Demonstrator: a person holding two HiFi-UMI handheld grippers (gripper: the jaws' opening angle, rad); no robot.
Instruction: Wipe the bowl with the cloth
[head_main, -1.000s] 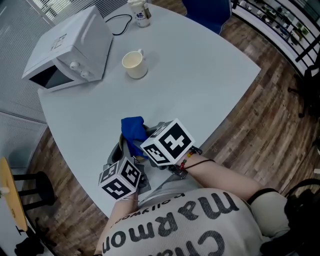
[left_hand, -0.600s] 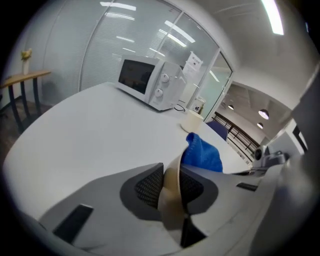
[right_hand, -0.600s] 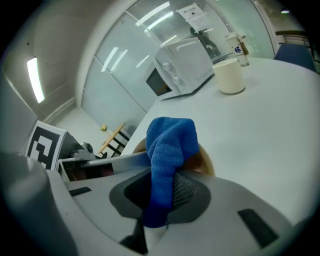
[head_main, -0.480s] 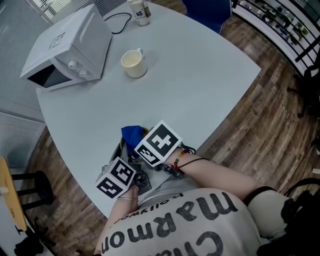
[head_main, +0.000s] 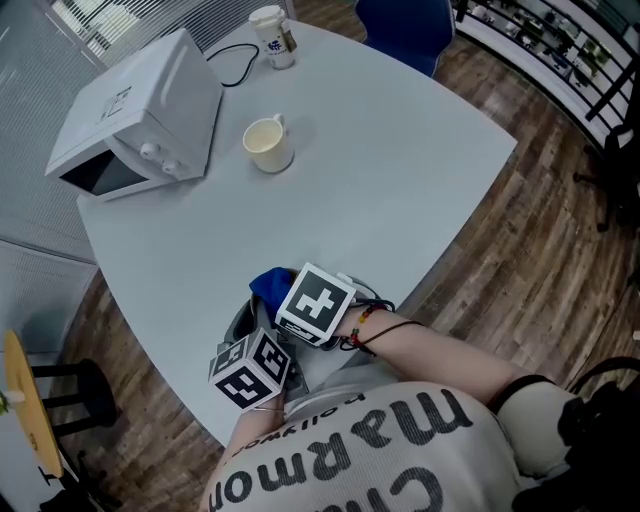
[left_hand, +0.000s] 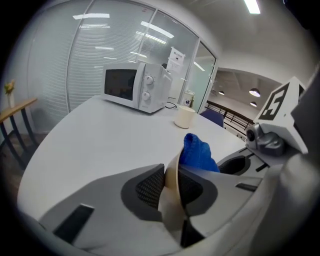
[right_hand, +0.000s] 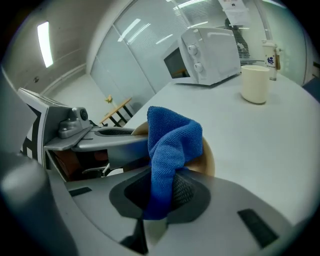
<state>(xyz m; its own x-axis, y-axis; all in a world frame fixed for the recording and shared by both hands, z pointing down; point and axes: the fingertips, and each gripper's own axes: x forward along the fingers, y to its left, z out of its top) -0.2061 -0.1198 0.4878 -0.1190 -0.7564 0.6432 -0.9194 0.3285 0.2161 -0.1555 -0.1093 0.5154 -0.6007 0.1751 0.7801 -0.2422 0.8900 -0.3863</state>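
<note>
Blue cloth (right_hand: 169, 142): clenched between the pads of the right gripper (right_hand: 160, 192). It is bunched into a thick fold that stands up out of the jaws. In the head view it shows as a blue patch (head_main: 268, 284) just beyond the two marker cubes.
Bowl (right_hand: 209, 156): a thin beige wall is seen directly behind the cloth. It is held above the near edge of the table (head_main: 400, 170), close to the person's body. Its inside is not shown.
Left gripper (left_hand: 171, 181): its jaws are closing, and the bowl's rim (left_hand: 170, 200) is pinched edgewise between the two dark pads.
Right gripper: clamped on the cloth alone, with its pads pressed into the fabric from both sides.
Cloth against bowl: the fold is set at the bowl's rim. Whether it is pressed on the wall cannot be told.
Grippers together: both are held close, side by side, the left one nearer the person.
Microwave (head_main: 140, 110): placed at the far left of the table, well apart from the bowl.
Cup (head_main: 268, 145): stood upright just right of the microwave.
Paper cup (head_main: 273, 35): lidded, placed at the table's far edge.
Floor (head_main: 540, 230): wooden boards are seen to the right of the table.
</note>
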